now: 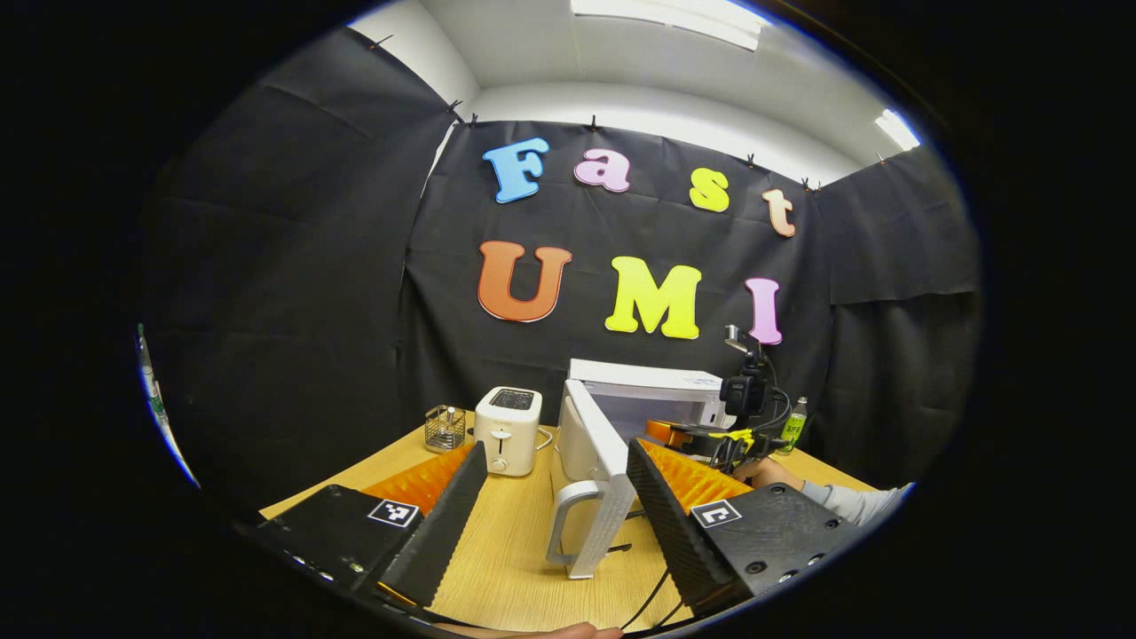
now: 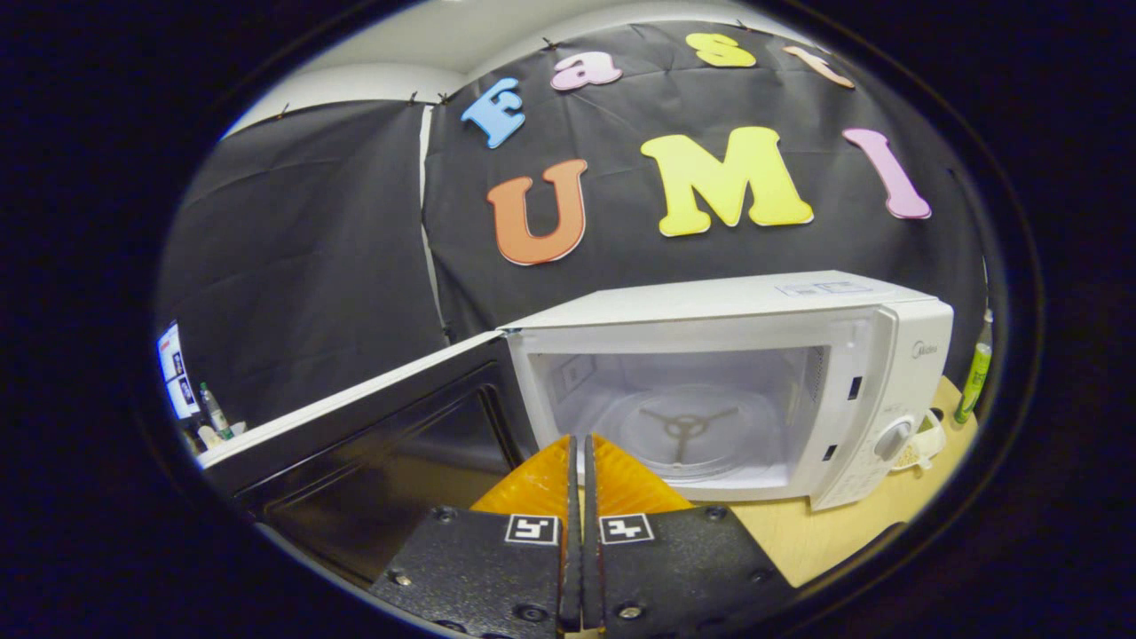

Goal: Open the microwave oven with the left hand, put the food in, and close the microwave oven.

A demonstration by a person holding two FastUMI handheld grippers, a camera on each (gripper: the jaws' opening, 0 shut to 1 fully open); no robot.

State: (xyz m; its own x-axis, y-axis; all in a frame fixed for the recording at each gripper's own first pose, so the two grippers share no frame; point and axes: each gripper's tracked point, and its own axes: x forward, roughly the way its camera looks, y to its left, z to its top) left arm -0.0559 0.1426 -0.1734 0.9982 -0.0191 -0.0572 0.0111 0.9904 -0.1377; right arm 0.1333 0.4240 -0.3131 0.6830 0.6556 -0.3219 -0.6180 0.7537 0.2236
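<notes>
Your left gripper (image 1: 557, 510) is spread wide at the bottom of the left gripper view, and the door (image 1: 593, 444) stands edge-on between its fingers with the handle (image 1: 572, 524) low centre; nothing is clamped. Your right gripper (image 2: 579, 453) sits at bottom centre of the right gripper view, fingers pressed together with no food seen between them, aimed at the open microwave (image 2: 737, 390).

The turntable (image 2: 683, 426) in mid-frame looks bare, so where the food is I cannot tell; shutting now would likely skip that step.

Risks from here:
- The door fills the lower left of the right gripper view; swing it while your right gripper is at the mouth and you may trap it.
- A cable (image 1: 652, 599) trails near the door's foot, lower centre of the left gripper view, and could snag.
</notes>
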